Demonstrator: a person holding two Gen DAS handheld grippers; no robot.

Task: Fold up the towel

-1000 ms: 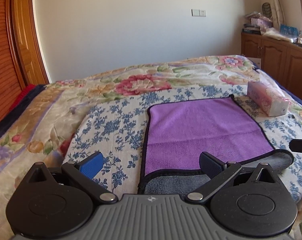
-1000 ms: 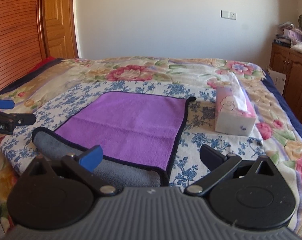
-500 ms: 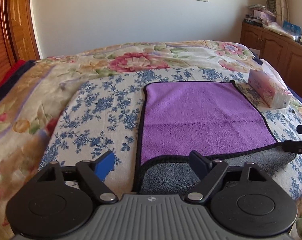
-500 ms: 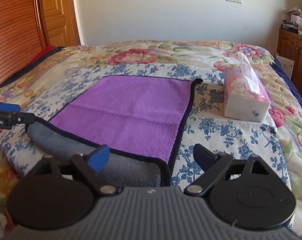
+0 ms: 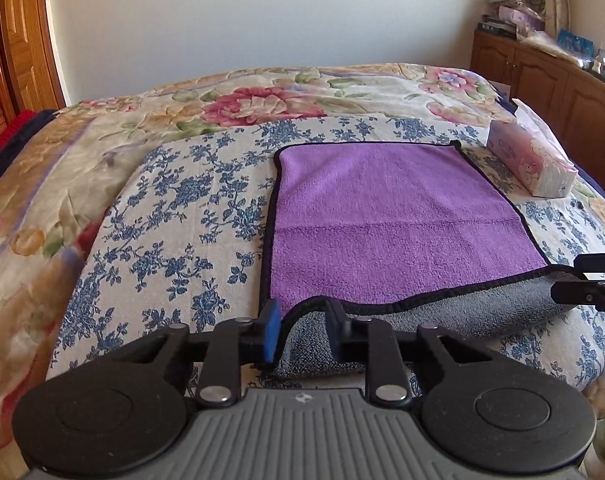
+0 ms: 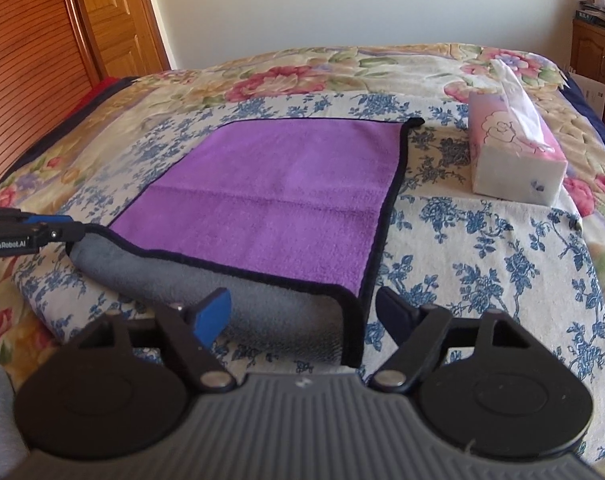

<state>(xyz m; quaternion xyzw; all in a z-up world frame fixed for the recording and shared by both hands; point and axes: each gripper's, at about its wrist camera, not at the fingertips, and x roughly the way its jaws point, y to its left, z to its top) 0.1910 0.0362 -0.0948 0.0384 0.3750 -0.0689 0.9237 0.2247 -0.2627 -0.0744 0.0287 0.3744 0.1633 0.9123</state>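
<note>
Purple microfibre towel with black piping and a grey underside [image 5: 390, 216] lies spread on my blue-flowered white bedcloth [image 5: 174, 216], which covers the larger floral quilt on the bed [image 5: 262, 96]. Its far edge and both side edges lie flat; the near edge is rolled back, grey side up, close to the bed's near edge. Bare cloth runs wide to the towel's left, with a narrower strip on its right before the pink and white tissue box [image 6: 514, 156], which stands apart from the towel. A wooden door [image 6: 114, 20] and a wooden cabinet [image 5: 550, 76] flank the bed, well clear. My left gripper [image 5: 302, 328] sits low at the near left corner, its jaws drawn close about the raised black hem there, though I cannot tell whether they actually pinch it. My right gripper [image 6: 302, 312] hovers level over the near right corner, jaws spread wide, the turned-back grey fold and hem lying between the fingers without touching them.
</note>
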